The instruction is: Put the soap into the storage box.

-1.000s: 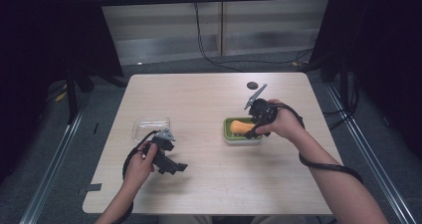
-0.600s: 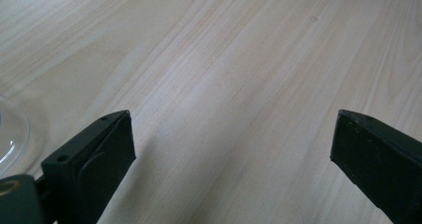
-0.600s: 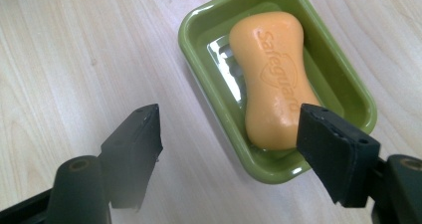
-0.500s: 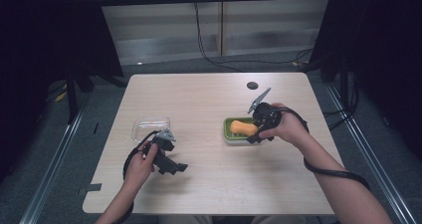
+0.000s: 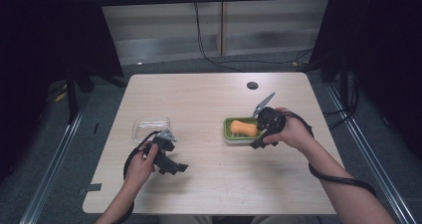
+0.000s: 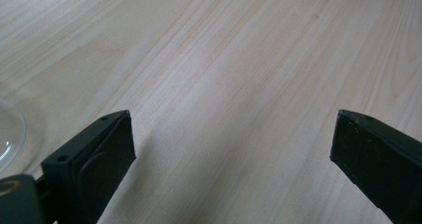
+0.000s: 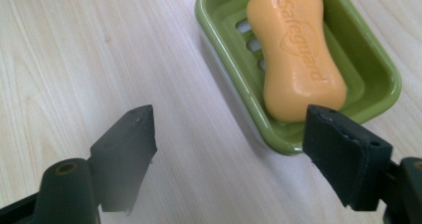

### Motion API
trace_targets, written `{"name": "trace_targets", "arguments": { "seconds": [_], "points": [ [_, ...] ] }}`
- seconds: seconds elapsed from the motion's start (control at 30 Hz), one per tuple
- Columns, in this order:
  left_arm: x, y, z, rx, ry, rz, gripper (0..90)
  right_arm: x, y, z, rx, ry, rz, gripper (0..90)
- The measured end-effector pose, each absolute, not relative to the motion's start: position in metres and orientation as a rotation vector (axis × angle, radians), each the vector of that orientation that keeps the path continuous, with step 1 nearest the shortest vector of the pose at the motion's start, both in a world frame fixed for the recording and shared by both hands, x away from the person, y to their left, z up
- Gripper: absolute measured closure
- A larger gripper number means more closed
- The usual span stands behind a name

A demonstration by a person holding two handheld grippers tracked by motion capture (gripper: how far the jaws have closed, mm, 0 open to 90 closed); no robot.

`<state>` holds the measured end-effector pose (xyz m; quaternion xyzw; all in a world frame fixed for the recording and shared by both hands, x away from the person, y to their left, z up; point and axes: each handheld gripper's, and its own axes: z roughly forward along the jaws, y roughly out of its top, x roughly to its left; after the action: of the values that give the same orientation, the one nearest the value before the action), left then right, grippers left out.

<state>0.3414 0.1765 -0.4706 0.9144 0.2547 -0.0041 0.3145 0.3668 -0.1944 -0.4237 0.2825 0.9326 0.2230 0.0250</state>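
Two grippers are seen near the green soap dish (image 5: 230, 135), in which the orange soap (image 5: 244, 128) is laid: the right gripper (image 7: 229, 134), just opened and empty, beside it, the left gripper (image 6: 231, 137), wide and empty, well apart.

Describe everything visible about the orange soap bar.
The orange soap bar is a smooth, waxy-looking oblong, pinched at the waist, with "Safeguard" pressed into its top face. It lies flat in the green soap dish, over the slotted floor, on the wooden table. Only the dish touches it. The right gripper has just been opening its jaws, which stand apart with nothing between them.
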Motion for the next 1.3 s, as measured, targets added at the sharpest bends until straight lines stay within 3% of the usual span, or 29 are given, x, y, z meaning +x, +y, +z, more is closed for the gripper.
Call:
{"name": "trace_targets", "arguments": {
  "seconds": [1.3],
  "points": [
    [0.340, 0.174, -0.472, 2.415, 0.673, -0.015, 3.4, 0.321, -0.202, -0.447, 0.833, 2.886, 0.753, 18.7]
  ]
}}
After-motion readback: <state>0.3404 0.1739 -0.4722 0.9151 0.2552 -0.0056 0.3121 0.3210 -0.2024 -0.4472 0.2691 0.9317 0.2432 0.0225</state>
